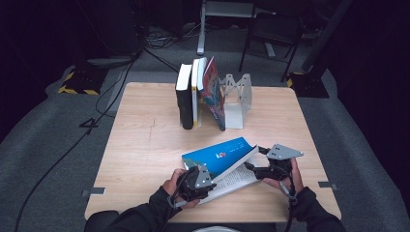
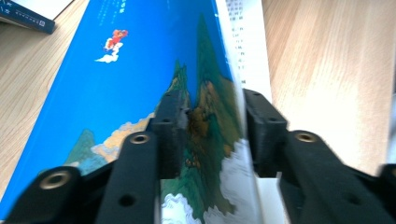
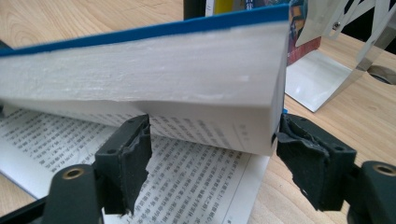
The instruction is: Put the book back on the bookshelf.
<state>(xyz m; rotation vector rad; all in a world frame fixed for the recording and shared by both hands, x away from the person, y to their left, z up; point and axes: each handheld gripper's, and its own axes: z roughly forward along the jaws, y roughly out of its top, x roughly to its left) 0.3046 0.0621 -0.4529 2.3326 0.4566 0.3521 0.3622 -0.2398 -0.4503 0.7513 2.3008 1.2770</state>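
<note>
A blue-covered book (image 1: pixel 220 153) lies open near the table's front edge, its cover and a thick block of pages raised at a slant over the printed pages below. My left gripper (image 1: pixel 209 171) is shut on that raised part near the spine. In the left gripper view one jaw lies on the blue cover (image 2: pixel 116 70) and the other against the page side, the left gripper (image 2: pixel 212 112) clamped across them. My right gripper (image 1: pixel 249 166) is at the book's right edge. The right gripper (image 3: pixel 212 135) stands open, its jaws spread wide under the lifted page block (image 3: pixel 140 60).
Three books (image 1: pixel 196 94) stand upright at the back of the wooden table (image 1: pixel 145 145), leaning on a silver metal bookend (image 1: pixel 237 94), also seen as the bookend (image 3: pixel 322 70). Cables and a chair (image 1: pixel 273 29) are on the floor beyond.
</note>
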